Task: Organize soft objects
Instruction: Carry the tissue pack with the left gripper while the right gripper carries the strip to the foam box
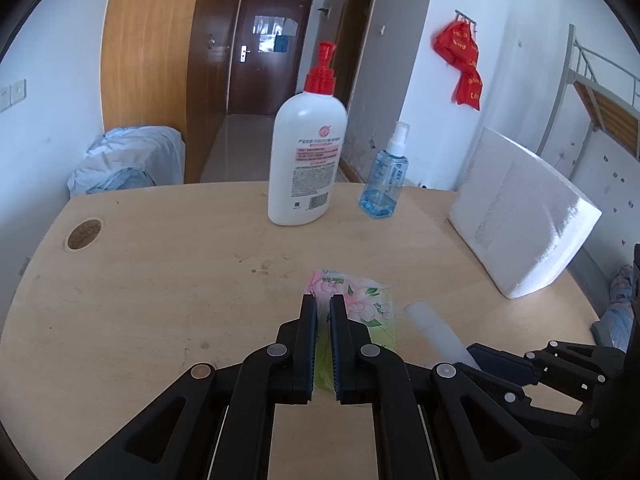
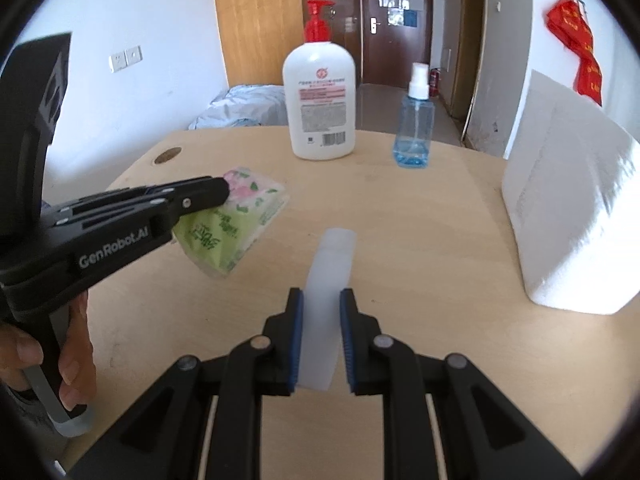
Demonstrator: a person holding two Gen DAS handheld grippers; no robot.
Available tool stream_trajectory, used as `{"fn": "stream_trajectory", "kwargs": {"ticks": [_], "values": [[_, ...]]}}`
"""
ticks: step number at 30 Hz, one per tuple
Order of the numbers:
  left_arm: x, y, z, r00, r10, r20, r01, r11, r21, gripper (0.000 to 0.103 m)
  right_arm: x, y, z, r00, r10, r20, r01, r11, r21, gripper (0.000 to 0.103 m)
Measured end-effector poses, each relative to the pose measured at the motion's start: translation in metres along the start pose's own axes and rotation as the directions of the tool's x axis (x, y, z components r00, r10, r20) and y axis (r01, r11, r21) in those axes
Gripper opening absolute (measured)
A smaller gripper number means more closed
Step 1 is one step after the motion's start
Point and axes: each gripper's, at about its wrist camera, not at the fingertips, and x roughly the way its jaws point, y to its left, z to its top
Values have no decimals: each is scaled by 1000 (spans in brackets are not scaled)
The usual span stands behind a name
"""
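A: What does the left gripper (image 1: pixel 323 312) have?

B: Its jaws are nearly closed on the soft tissue packet in a green and pink flowered wrapper (image 1: pixel 360 312). In the right wrist view the left gripper (image 2: pixel 218 192) clamps the packet (image 2: pixel 236 220) at its upper end, and the packet looks tilted near the left edge of the light wooden table (image 2: pixel 400 240); whether it touches the wood I cannot tell.

A: And the right gripper (image 2: pixel 320 304)?

B: Its jaws are partly closed, pressing both sides of a translucent white soft block (image 2: pixel 328 272), over the middle of the table toward the near edge.

A: What else stands there?

B: A large white pump bottle with a red top (image 1: pixel 306 160) and a small blue spray bottle (image 1: pixel 386 176) stand by the far edge. A white foam slab (image 1: pixel 520 216) stands along the right edge.
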Motion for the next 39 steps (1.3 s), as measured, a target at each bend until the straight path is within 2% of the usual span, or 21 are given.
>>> {"fn": "stream_trajectory", "kwargs": {"ticks": [8,23,32,39], "values": [[-35,-26,-10,999,9,49,-12,998,59,7,-26,-13,-4,998,7,57,-10,999,49,21],[-120,-63,-33,992,10,123,-17,998,63,7,-105,-16,-25,983,19,183,-33,997,72,21],[-167,-79,-61,985,-5,171,-5,998,60,7,-157,-13,-44,963,17,270,-42,995,86,21],[-209,-93,-80,971,-7,239,-9,998,68,7,-191,-6,-61,945,3,326,-31,996,80,21]]}}
